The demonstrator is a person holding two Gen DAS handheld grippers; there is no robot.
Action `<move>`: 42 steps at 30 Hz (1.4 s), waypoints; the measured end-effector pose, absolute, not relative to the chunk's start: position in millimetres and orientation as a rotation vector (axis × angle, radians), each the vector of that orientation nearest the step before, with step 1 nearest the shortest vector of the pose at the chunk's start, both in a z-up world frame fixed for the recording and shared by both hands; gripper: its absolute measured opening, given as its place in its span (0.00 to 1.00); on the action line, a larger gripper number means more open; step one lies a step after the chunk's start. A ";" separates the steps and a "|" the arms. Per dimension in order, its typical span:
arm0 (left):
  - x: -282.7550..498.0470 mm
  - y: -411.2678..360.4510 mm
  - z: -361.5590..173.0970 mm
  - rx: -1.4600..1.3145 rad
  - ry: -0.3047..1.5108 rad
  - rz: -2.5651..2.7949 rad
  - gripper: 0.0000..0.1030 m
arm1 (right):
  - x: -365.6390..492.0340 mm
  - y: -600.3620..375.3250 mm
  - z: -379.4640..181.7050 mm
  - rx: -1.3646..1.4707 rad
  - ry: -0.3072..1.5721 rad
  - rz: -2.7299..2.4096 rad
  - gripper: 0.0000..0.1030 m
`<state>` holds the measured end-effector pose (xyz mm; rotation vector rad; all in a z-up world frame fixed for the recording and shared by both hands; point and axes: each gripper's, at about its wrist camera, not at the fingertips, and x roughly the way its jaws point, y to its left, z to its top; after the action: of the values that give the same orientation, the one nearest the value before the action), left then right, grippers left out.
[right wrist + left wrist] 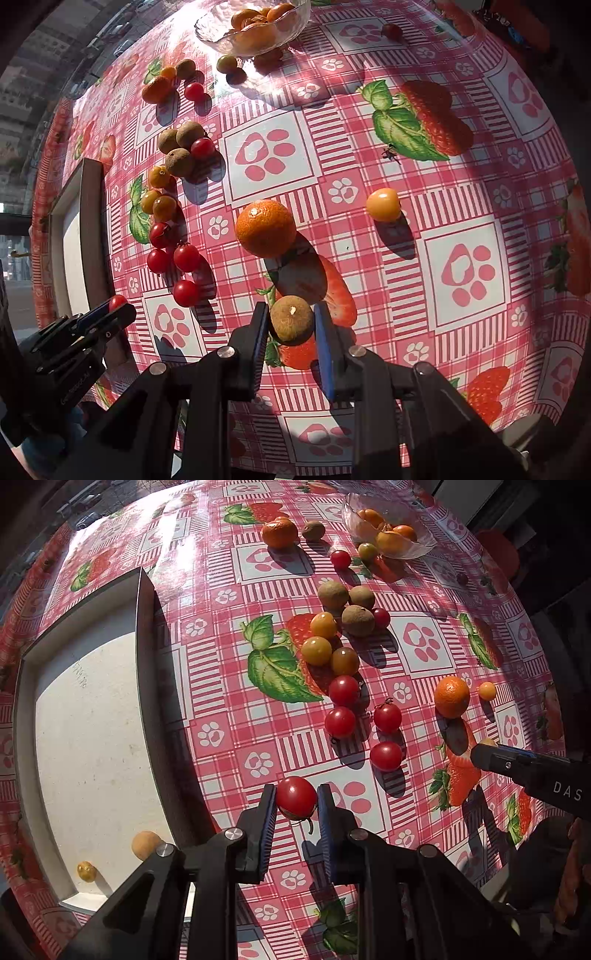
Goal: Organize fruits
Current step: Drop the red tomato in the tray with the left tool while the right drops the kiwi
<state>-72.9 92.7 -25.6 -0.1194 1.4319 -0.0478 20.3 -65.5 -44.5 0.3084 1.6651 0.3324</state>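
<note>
My left gripper [296,798] is shut on a red cherry tomato [296,796] and holds it above the tablecloth, right of the white tray [92,716]. My right gripper [291,320] is shut on a brown longan [291,318], just in front of a mandarin [266,228]. Several red tomatoes [340,722], yellow tomatoes [316,650] and longans [357,620] lie loose on the cloth. The tray holds a longan [146,844] and a yellow tomato [86,871]. The right gripper also shows in the left wrist view [480,751], the left one in the right wrist view [118,304].
A glass bowl [354,520] with orange fruits stands at the far side. Another mandarin [279,532] and a longan [313,530] lie near it. A yellow tomato [383,204] sits alone to the right. The strawberry-print tablecloth [461,266] covers a round table.
</note>
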 end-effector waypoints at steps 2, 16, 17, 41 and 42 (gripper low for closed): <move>-78.9 97.8 -23.0 -0.122 1.425 -0.048 0.23 | 19.4 -58.9 -42.7 0.305 1.663 0.343 0.26; -110.9 152.1 5.3 -0.174 1.352 0.022 0.23 | 8.5 5.0 -12.3 0.238 1.635 0.460 0.26; -114.1 157.2 7.3 -0.178 1.345 0.029 0.23 | 7.5 11.7 -9.5 0.230 1.631 0.473 0.26; -159.2 294.1 -23.8 -0.247 1.364 0.307 0.23 | -17.2 194.3 21.4 0.039 1.610 0.807 0.26; -159.3 296.7 -26.6 -0.247 1.368 0.308 0.23 | -17.7 198.9 19.0 0.029 1.613 0.810 0.26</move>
<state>-159.3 296.7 -26.6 -0.2472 1.3682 0.3082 -17.7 198.9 19.0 0.0289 1.6135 0.8096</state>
